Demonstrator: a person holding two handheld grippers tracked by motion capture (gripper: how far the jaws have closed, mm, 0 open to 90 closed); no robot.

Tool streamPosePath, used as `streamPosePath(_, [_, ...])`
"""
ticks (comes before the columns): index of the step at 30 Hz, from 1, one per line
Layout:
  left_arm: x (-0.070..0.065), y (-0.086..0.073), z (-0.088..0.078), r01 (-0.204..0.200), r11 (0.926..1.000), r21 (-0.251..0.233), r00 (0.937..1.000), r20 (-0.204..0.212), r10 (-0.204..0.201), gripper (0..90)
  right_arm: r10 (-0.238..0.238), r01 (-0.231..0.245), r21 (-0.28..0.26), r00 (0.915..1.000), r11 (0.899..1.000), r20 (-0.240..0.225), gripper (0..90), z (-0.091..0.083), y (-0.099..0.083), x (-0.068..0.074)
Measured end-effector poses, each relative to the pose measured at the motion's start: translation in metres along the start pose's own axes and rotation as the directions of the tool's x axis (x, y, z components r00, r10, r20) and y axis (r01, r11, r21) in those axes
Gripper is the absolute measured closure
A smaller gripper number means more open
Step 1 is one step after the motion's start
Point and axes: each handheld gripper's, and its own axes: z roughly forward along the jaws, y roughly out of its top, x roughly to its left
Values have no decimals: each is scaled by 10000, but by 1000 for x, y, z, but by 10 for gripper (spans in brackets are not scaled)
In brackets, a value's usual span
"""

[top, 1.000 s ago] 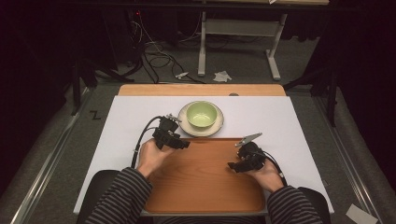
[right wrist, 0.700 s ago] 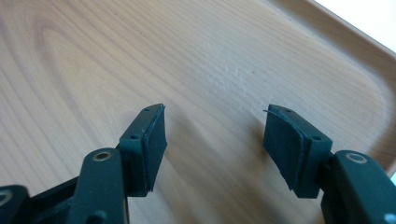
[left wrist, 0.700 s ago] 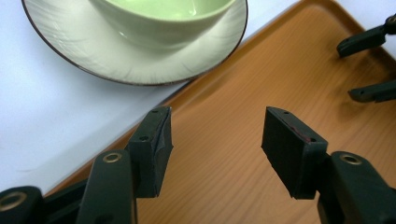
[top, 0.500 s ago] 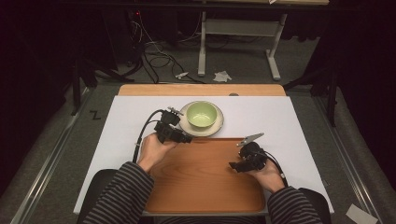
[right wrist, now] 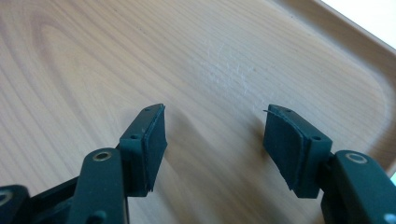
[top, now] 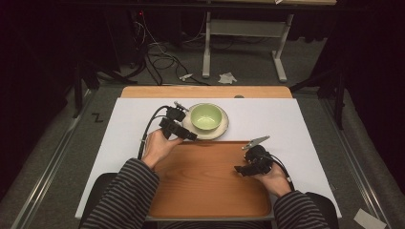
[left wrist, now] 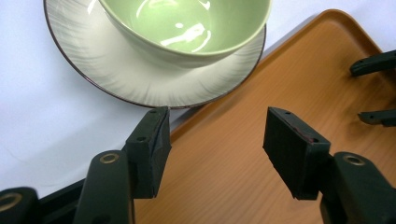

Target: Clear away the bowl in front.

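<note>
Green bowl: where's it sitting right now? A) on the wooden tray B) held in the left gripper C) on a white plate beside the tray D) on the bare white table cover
C: the green bowl rests on the white plate, which lies on the table cover just beyond the wooden tray; the left gripper is open and holds nothing.

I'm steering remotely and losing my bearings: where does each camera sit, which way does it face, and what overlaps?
High view: above the person's side, looking forward and down on the table; both striped sleeves, hands and grippers come in from below.
Left gripper view: rides the left gripper, open jaws aimed at the plate rim, green bowl and tray.
Right gripper view: rides the right gripper, open jaws over the tray.
Shared: all three show the tray; the high and left gripper views share the bowl and plate.
</note>
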Motion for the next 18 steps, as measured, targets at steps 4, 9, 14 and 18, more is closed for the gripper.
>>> streamPosePath(4, [-2,6,3,32,10000,28,10000,-60,-32,408,-10,10,-17,10000,10000,4,407,-1,0,0])
streamPosePath(9, [-4,18,10,24,10000,8,9998,-186,-24,399,-58,58,-124,10000,9999,-15,408,-2,0,0])
streamPosePath(14, [-6,27,14,-141,9999,57,9993,-354,143,400,-44,44,-138,10000,9999,-7,408,-3,0,0])
streamPosePath(18, [-9,33,19,-309,9994,173,9979,-569,318,398,-126,126,-142,9999,9998,12,408,-4,0,0])
